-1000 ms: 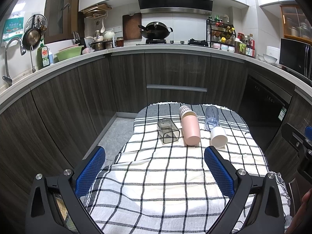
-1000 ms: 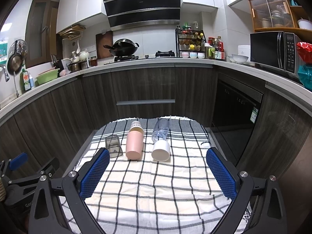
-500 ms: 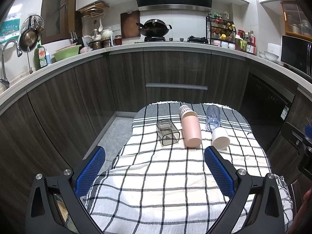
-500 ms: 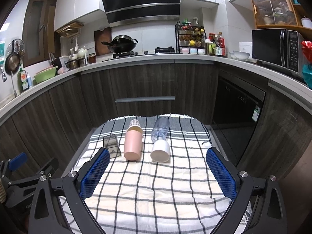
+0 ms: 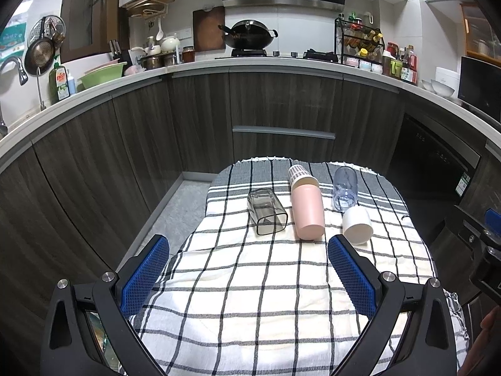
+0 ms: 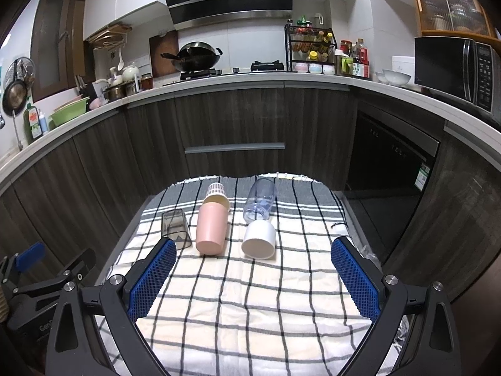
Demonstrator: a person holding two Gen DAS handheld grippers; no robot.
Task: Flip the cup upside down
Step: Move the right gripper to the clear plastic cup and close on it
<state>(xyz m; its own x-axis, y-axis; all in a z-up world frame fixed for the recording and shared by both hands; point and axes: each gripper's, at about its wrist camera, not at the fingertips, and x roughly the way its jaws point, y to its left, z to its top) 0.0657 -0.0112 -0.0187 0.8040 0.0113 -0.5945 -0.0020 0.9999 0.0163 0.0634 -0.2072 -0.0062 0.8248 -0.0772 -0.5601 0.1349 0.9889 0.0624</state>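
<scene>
Blue-padded grippers wide open, nothing held, approach not begun

Left gripper [image 5: 247, 261] and right gripper [image 6: 253, 263] hover over the cloth [image 6: 250, 313]; beyond them the pink cup [image 6: 211, 228] lies on its side, grey cup [image 6: 176, 227] left of it, white cup [image 6: 259, 239] and clear cup [image 6: 260, 200] right; all seem empty. Next: reach, pinch one cup
</scene>
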